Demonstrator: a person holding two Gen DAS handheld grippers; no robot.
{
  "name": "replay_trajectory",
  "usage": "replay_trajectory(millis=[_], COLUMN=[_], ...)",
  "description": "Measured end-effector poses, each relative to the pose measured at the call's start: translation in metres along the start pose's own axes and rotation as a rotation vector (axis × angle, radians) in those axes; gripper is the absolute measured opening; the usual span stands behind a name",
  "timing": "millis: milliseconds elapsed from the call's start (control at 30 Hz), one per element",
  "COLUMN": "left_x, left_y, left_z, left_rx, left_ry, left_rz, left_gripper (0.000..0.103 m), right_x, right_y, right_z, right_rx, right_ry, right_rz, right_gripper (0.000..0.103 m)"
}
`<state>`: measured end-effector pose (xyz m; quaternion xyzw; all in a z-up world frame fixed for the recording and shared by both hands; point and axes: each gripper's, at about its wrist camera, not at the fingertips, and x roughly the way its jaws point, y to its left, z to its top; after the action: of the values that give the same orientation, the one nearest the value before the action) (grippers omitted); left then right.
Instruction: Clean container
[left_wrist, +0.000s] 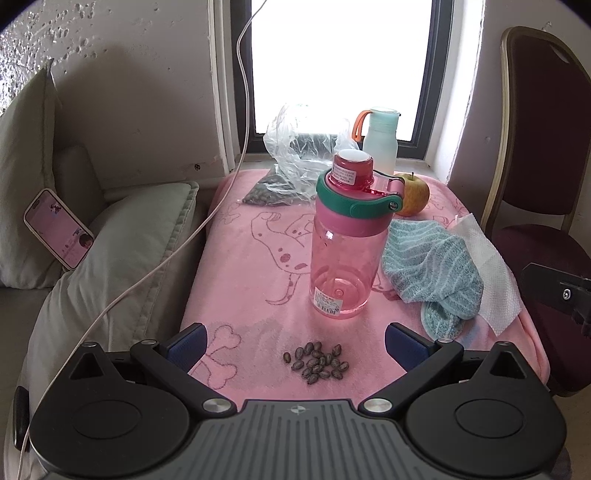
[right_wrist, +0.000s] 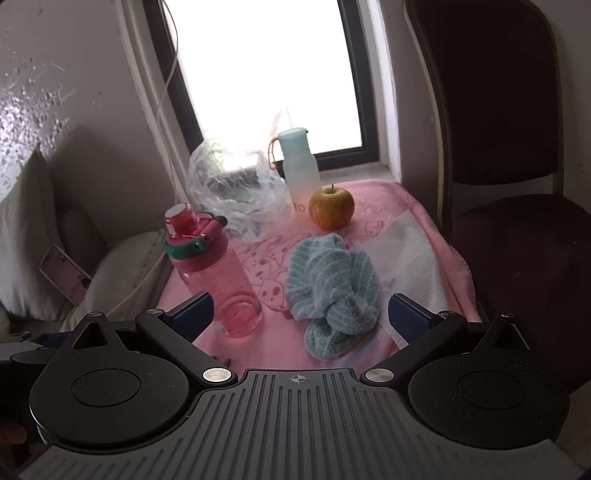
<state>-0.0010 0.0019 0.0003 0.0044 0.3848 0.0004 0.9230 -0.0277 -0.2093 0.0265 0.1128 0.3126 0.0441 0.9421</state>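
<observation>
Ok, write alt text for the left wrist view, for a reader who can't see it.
A pink water bottle with its lid on stands upright on a pink blanket, ahead of the open left tool. A small pile of seeds lies between the tool's fingers; a blue cloth sits right of the bottle, an apple behind.

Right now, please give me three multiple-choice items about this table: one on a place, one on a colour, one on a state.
1. Where is the striped blue cloth relative to the clear pink plastic bottle?
A right
B left
C inside

2. What colour is the bottle's collar band?
A yellow
B green
C black

3. The left gripper is:
A shut on the bottle
B shut on the cloth
C open

Answers: 1 A, the cloth lies right of the bottle; 2 B, the band is green; 3 C, its fingers stand apart, holding nothing.
</observation>
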Motion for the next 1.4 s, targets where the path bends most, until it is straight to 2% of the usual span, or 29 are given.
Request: replay_trajectory(millis=[167, 433, 1400], left_x=[-0.0011, -0.0002, 0.0007], left_y=[0.0023, 0.0036, -0.0012], left_z=[-0.0007, 0.0003, -0.0009], left_rx=[-0.001, -0.014, -0.012], left_ry=[0.002, 0.011, 0.018], left_rz=[-0.004, -0.012, -0.005], left_gripper=[0.102, 0.102, 0.102], right_x=[-0.0048, 0.0001, 0.0000], right_y=[0.0031, -0.0009, 0.0013], right_z=[-0.0025, 0.0031, -0.0030], right_rx=[-0.012, -0.001, -0.013], right_ry=[-0.024, 0.016, 0.018], right_rz=[-0.009, 0.003, 0.007], right_gripper=[0.103, 0.103, 0.103])
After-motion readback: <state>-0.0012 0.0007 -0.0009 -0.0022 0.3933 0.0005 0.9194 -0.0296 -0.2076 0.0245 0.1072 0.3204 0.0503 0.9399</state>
